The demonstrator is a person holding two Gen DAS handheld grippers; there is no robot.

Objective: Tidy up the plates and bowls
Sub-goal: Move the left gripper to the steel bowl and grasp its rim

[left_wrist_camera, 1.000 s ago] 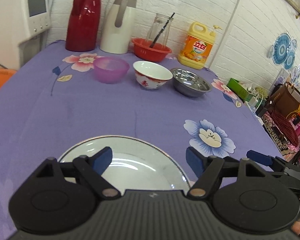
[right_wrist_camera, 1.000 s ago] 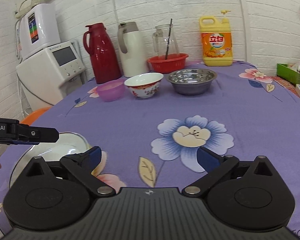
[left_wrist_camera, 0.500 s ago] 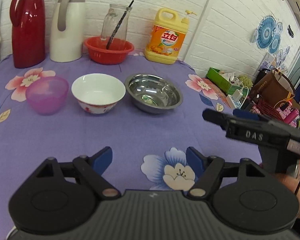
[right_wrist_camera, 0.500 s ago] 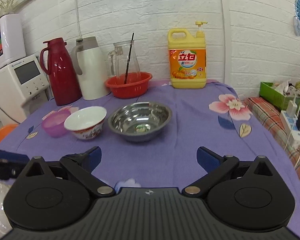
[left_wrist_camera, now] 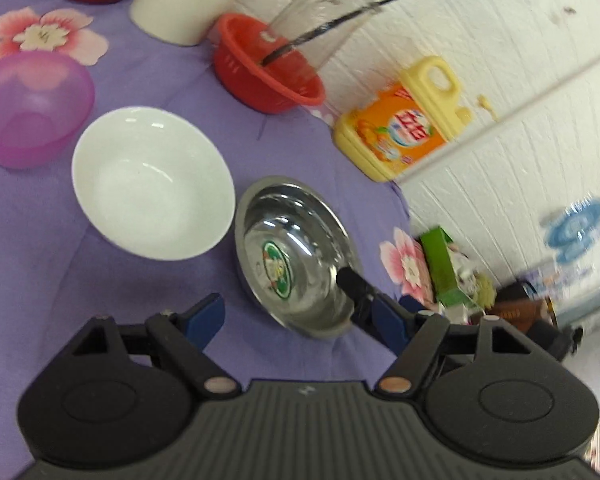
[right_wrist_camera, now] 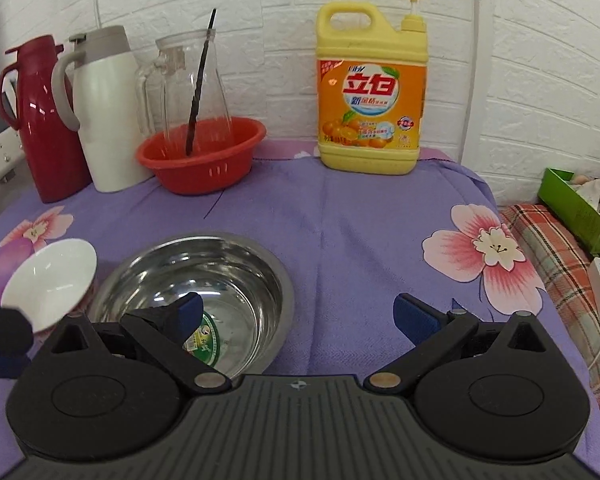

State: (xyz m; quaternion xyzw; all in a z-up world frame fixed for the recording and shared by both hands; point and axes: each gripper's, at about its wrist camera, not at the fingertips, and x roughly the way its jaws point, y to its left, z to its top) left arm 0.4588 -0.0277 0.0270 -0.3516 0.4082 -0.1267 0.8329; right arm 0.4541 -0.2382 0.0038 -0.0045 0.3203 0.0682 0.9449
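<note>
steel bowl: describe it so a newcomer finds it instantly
On the purple floral tablecloth, three bowls sit in a row before the yellow detergent jug. The steel bowl is the end one, nearest the jug, beside the white bowl: the only shiny metal one, green sticker inside.

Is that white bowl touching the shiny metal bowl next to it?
Cannot tell. In the left wrist view the white bowl and metal bowl sit rim to rim with barely any cloth between; blur hides whether the rims meet.

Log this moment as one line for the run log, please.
phase: approaching bowls | left gripper: open, empty | right gripper: open, empty, one finger over steel bowl | white bowl, purple bowl: untouched
</note>
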